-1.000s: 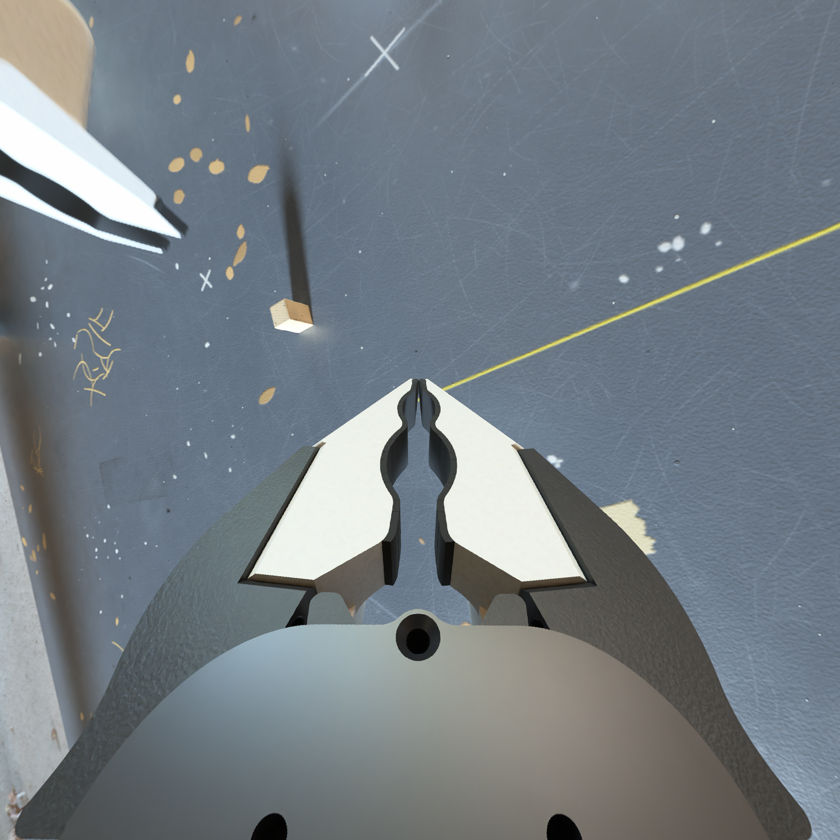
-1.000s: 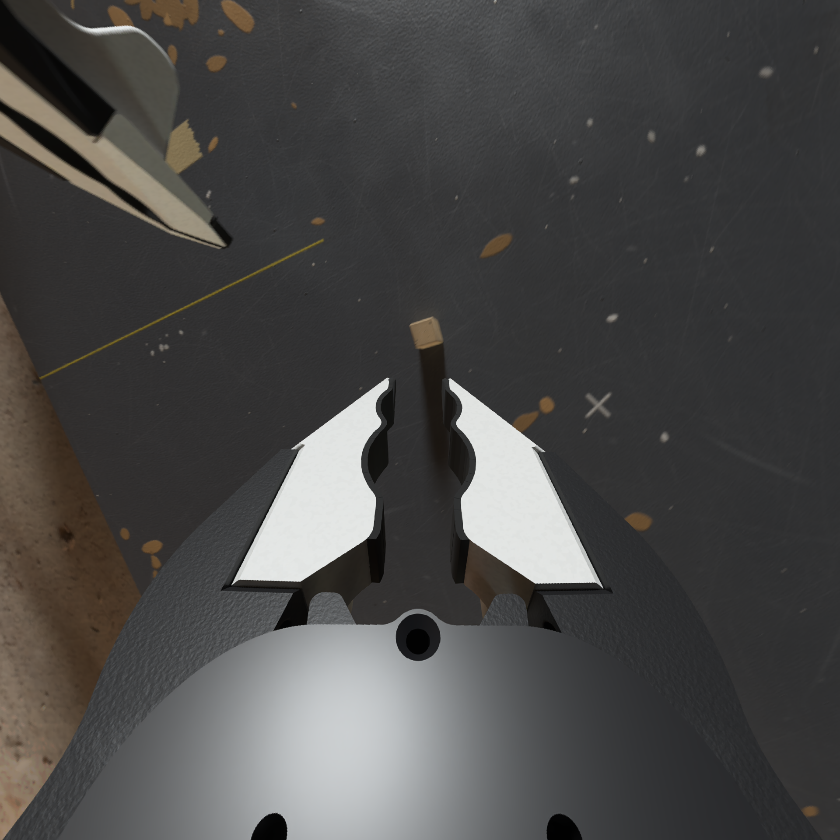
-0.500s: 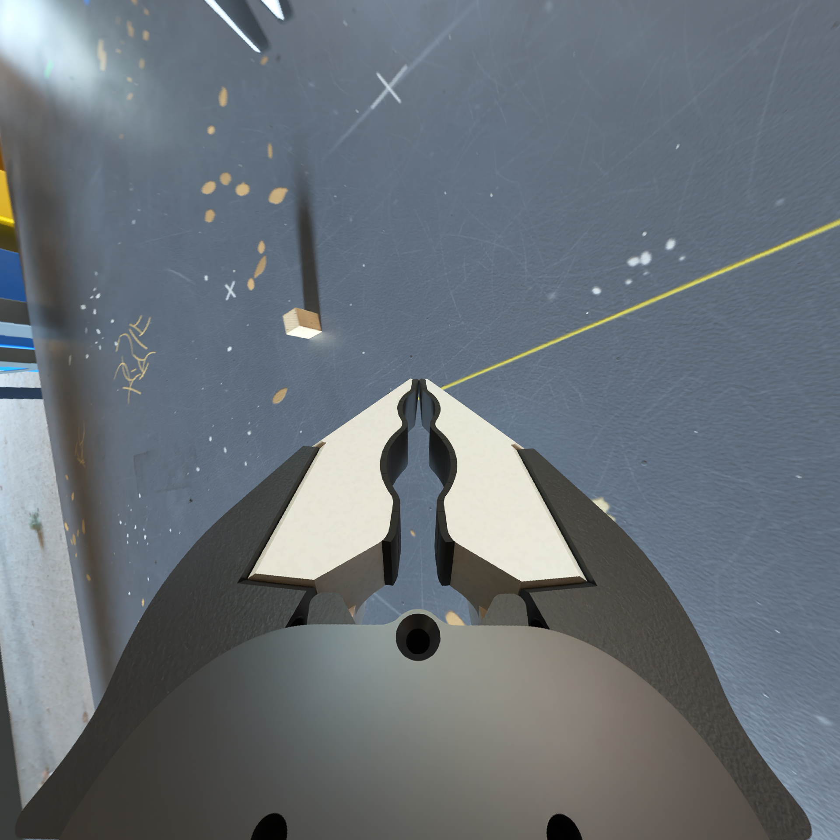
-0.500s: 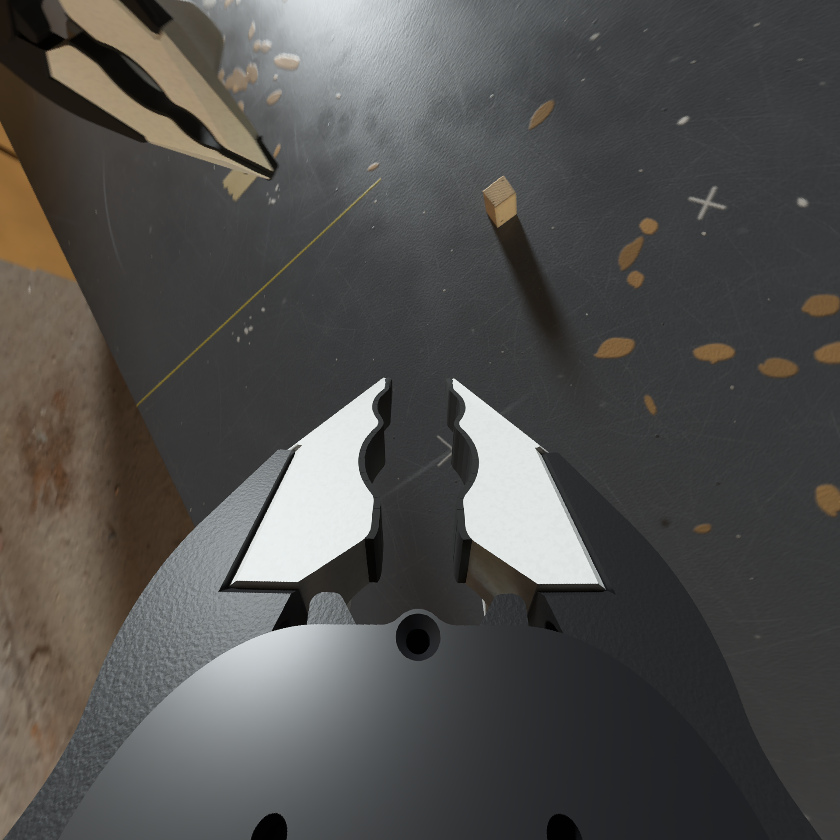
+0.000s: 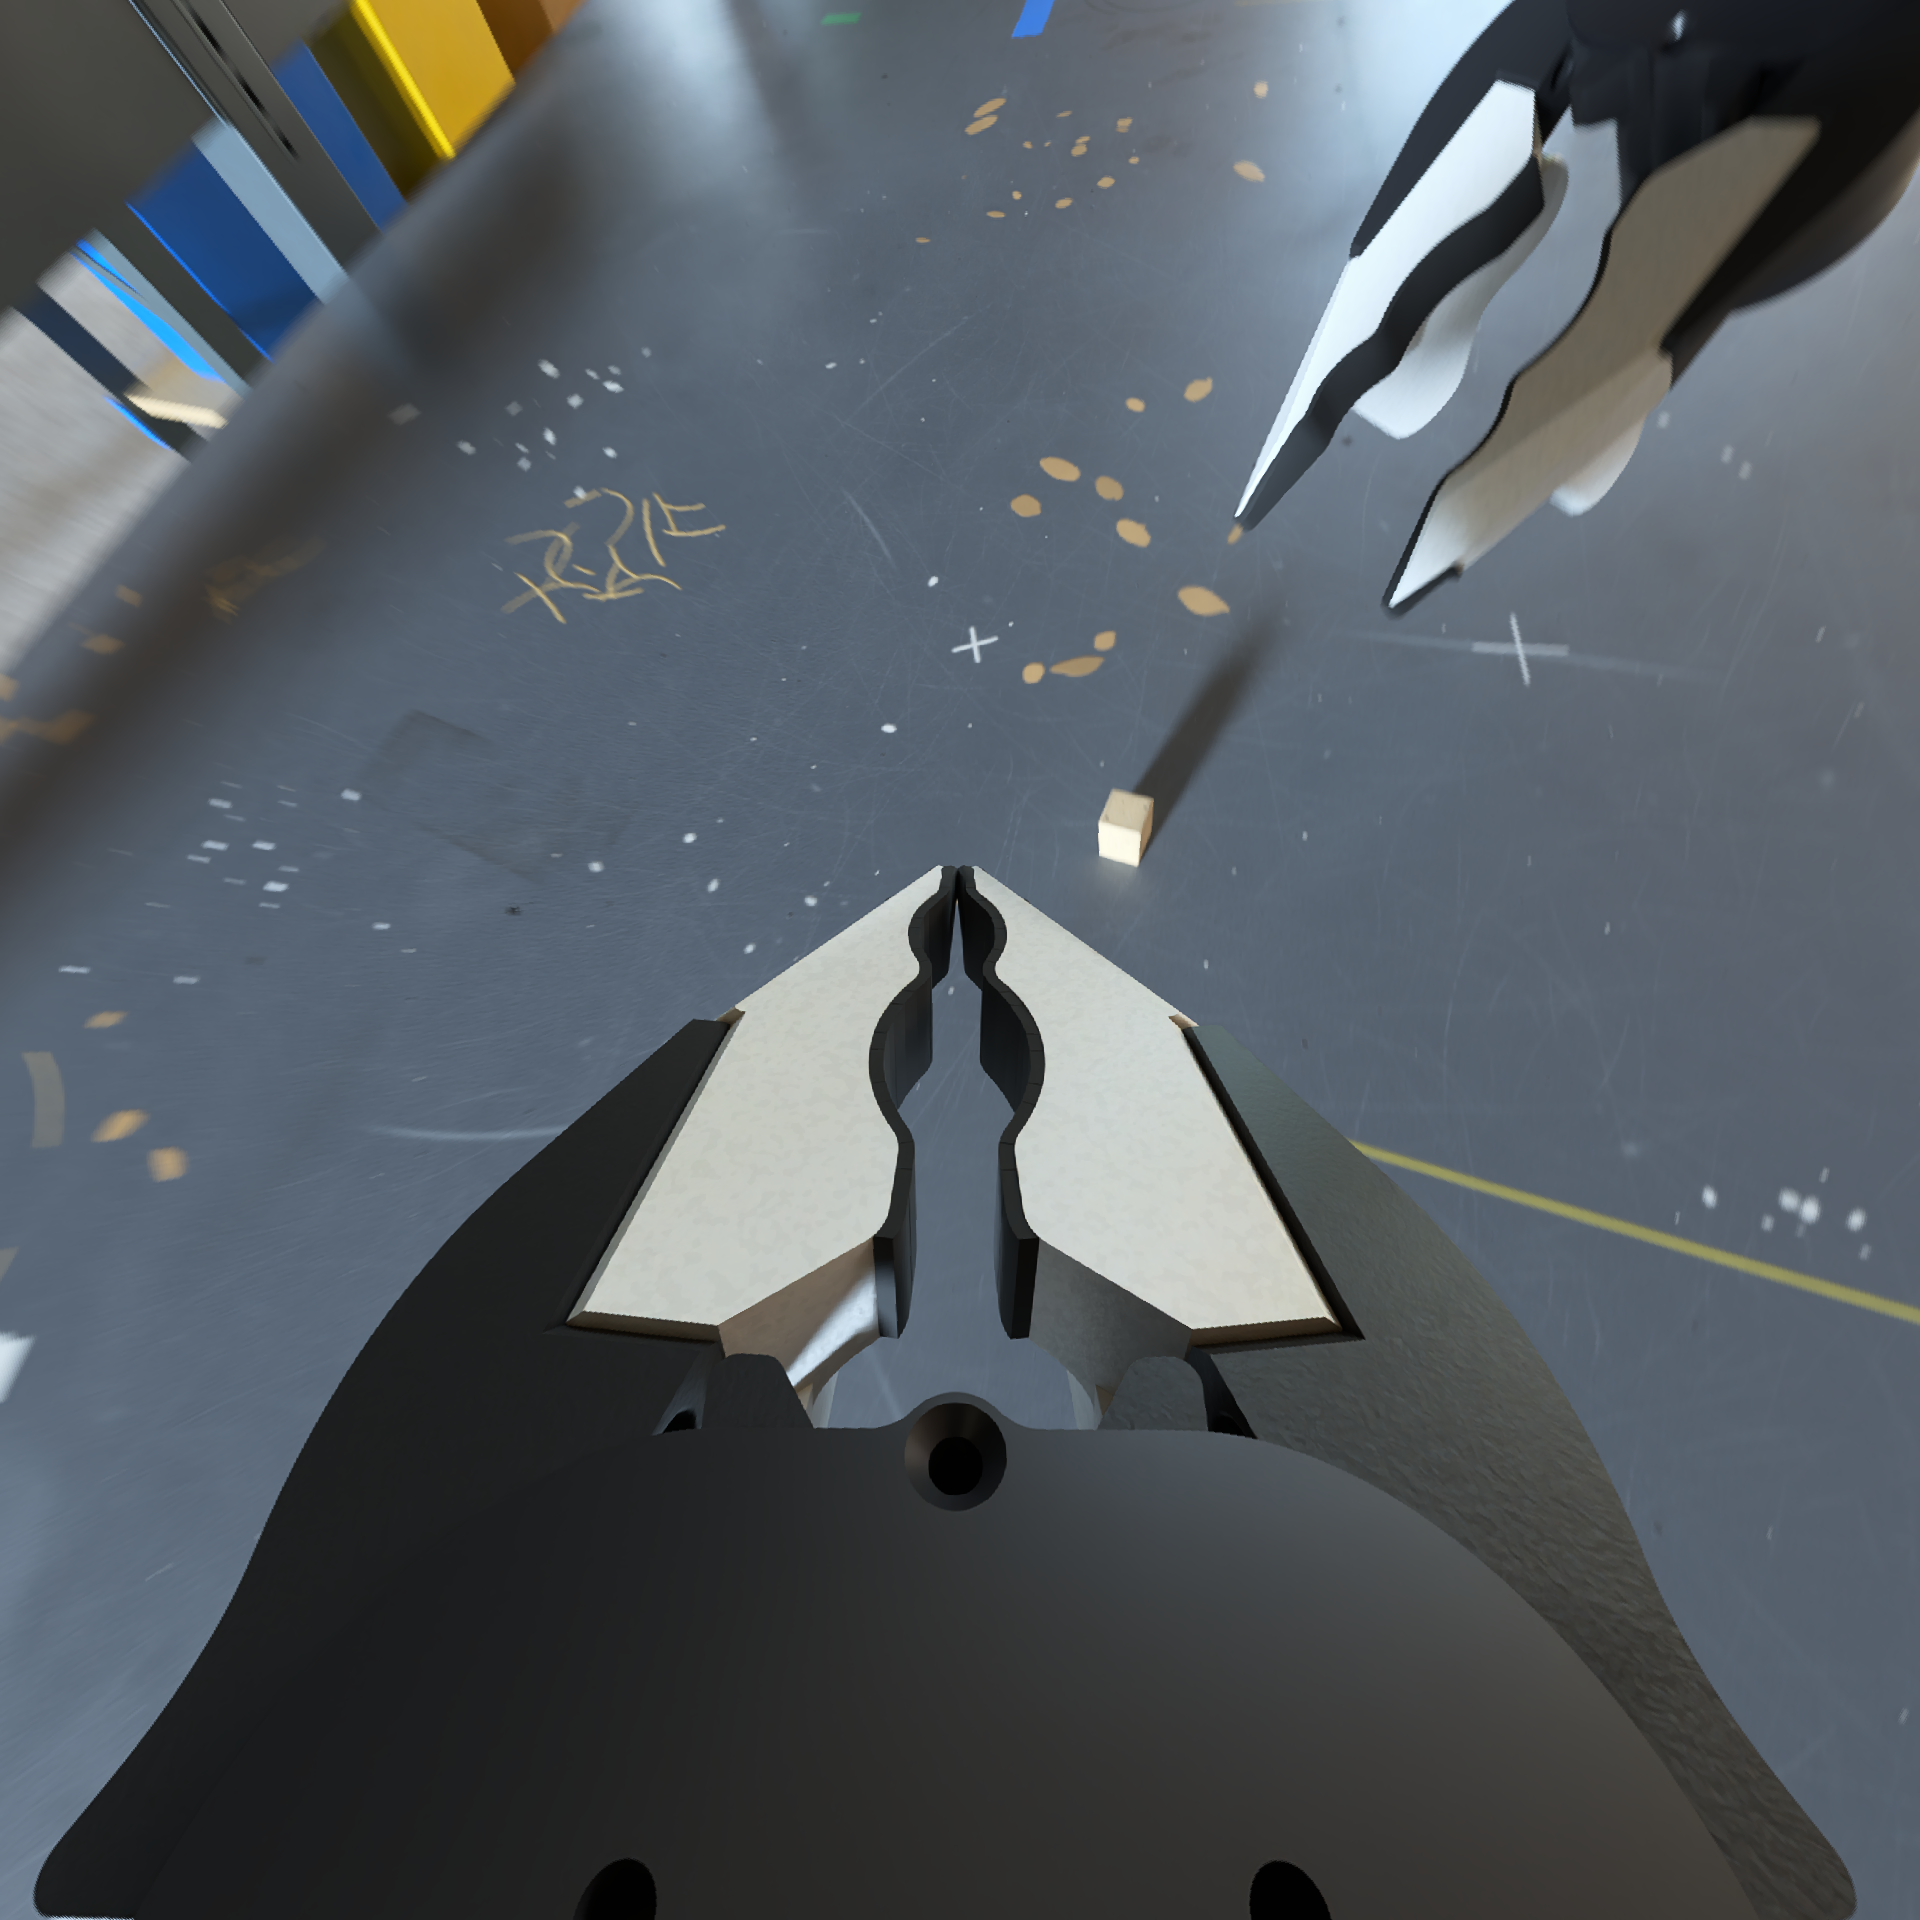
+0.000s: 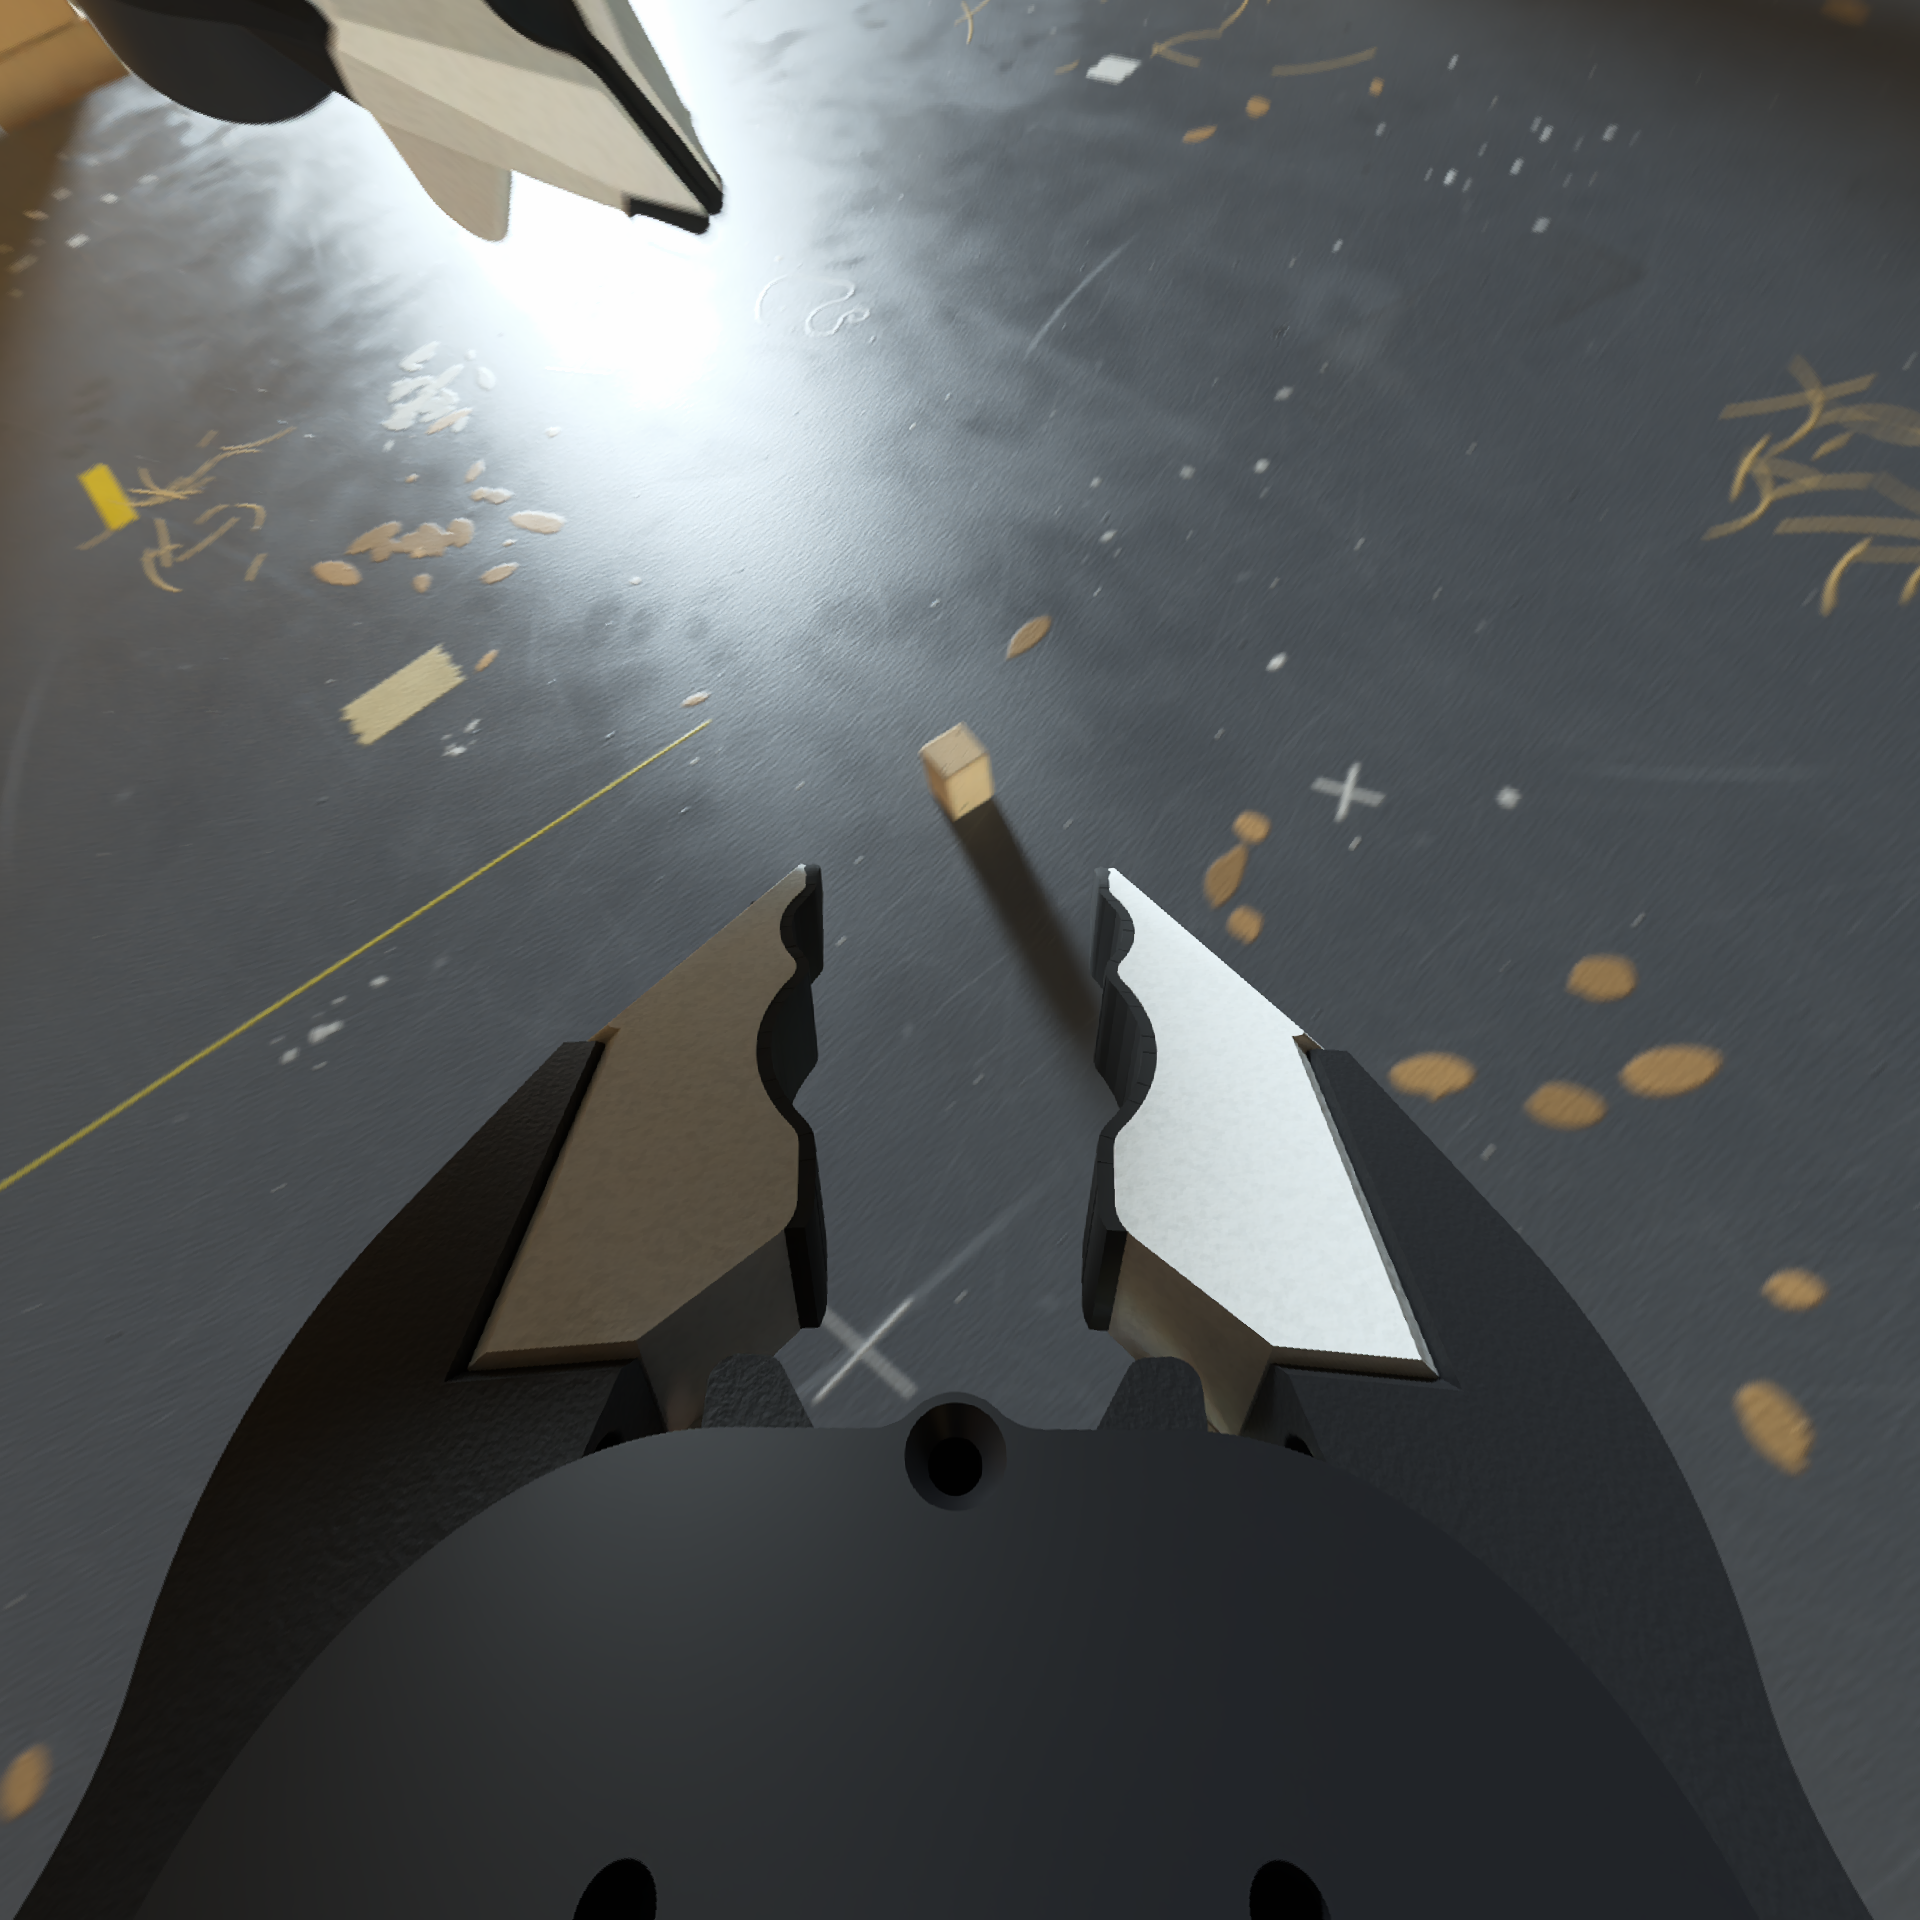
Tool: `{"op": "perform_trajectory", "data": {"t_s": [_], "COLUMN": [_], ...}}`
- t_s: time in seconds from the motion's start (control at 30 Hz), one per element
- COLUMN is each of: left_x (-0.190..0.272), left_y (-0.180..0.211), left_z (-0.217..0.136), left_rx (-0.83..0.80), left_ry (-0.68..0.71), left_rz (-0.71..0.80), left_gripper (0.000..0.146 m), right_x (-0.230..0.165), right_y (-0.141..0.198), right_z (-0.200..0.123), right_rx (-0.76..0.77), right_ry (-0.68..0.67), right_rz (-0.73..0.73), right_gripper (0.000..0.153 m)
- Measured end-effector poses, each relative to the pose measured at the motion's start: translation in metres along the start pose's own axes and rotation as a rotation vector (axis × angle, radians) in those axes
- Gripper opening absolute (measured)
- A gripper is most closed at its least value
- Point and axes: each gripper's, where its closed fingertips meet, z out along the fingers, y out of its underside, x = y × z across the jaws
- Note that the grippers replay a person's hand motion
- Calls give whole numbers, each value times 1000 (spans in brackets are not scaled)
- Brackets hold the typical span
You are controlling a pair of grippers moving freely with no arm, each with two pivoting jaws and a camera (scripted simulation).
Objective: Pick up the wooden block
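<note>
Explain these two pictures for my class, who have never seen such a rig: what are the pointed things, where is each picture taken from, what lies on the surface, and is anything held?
Each picture comes from a camera on one two-finger gripper, looking forward along its fingers. In the left wrist view, the left gripper fills the foreground with its tips together, holding nothing. The right gripper shows farther off at the upper right. In the right wrist view, the right gripper has its fingers spread and empty. Ahead of it lies the small wooden block, alone on the dark scratched table, touching neither gripper. Around it are tan flecks, white specks and a thin yellow line.
</note>
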Motion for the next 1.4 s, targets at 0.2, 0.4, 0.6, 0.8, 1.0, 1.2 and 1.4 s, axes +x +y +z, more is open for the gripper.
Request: {"op": "perform_trajectory", "data": {"t_s": [0.2,0.4,0.6,0.8,1.0,1.2,1.4], "left_x": [-24,-45,-36,-41,-20,3,6], "left_y": [-4,12,29,40,47,60,60], "left_z": [54,90,98,99,103,107,107], "left_rx": [40,5,-27,-86,-134,-222,-225], "left_ry": [186,163,151,139,246,323,332], "left_rz": [-198,-126,-179,-202,-188,-115,-109], "left_gripper": [0,0,0,0,0,0,0], "right_x": [40,52,30,12,7,4,-4], "right_y": [-36,-39,4,13,19,17,17], "right_z": [30,76,84,77,85,91,94], "right_rx": [28,-5,-156,-184,-223,-261,-247], "right_ry": [59,-56,-244,-363,-388,-404,-404], "right_rz": [-141,-279,-381,-392,-447,-540,-569], "right_gripper": [62,71,70,60,54,38,22]}}
